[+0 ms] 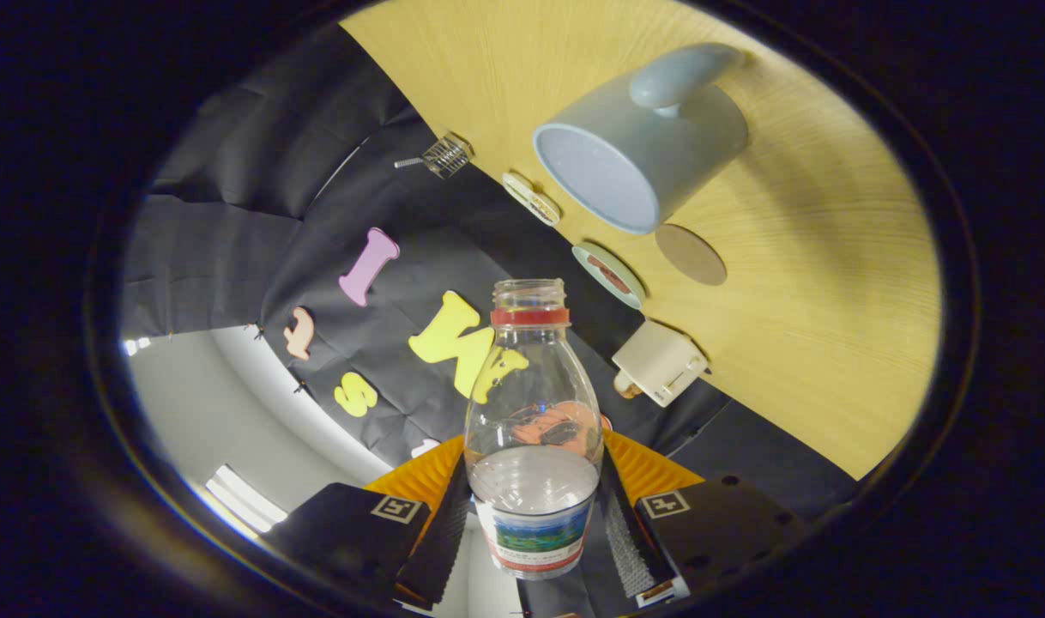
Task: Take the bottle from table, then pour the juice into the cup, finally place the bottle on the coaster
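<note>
- The hand-held gripper (533, 515) is rolled well over to one side, so the scene sits tilted
- Both fingers (443, 532) are closed in, each pressing a side of the bottle (533, 429)

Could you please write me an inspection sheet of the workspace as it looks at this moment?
Surface: light wooden table, seen rotated because the camera is rolled.
Job's things: clear uncapped bottle with a red neck ring, held between the fingers; grey-blue mug beyond the bottle's mouth; round brown coaster beside the mug.
Clutter: white boxy object, two round discs and a small wire-mesh item along the table's far edge.
Grippers: gripper shut on the bottle, both fingers pressing its sides.
Cables: nothing seen.
Surroundings: black cloth wall; pale room surface past it.
</note>
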`<state>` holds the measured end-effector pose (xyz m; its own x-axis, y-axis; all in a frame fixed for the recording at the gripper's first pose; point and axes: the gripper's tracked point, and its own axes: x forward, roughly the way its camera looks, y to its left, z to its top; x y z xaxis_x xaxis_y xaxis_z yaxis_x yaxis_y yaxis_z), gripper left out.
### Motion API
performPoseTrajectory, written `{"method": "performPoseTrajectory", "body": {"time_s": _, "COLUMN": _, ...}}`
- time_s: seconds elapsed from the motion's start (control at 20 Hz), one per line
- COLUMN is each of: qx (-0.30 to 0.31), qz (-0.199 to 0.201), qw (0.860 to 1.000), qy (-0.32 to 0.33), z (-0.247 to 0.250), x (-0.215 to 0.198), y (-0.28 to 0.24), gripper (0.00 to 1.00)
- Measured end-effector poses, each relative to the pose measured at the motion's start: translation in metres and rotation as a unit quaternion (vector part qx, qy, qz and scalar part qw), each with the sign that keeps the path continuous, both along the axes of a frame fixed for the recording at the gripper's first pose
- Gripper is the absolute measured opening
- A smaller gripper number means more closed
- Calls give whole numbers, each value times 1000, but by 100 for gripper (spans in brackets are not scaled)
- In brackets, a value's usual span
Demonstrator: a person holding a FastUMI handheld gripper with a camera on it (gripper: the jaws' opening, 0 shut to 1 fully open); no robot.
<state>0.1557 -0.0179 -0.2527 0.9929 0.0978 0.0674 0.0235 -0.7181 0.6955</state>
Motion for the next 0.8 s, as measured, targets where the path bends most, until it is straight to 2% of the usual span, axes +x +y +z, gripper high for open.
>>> {"method": "performPoseTrajectory", "body": {"time_s": 0.45, "qx": 2, "qz": -12, "qw": 1000, "qy": -7, "z": 3, "x": -5, "y": -8, "gripper": 77}}
{"method": "performPoseTrajectory", "body": {"time_s": 0.55, "qx": -38, "qz": -7, "qw": 999, "qy": -7, "z": 3, "x": -8, "y": 1, "gripper": 77}}
{"method": "performPoseTrajectory", "body": {"time_s": 0.65, "qx": -86, "qz": -20, "qw": 996, "qy": -17, "z": 8, "x": -12, "y": 0, "gripper": 77}}
{"method": "performPoseTrajectory", "body": {"time_s": 0.8, "qx": -176, "qz": -22, "qw": 984, "qy": -26, "z": 5, "x": -16, "y": 9, "gripper": 77}}
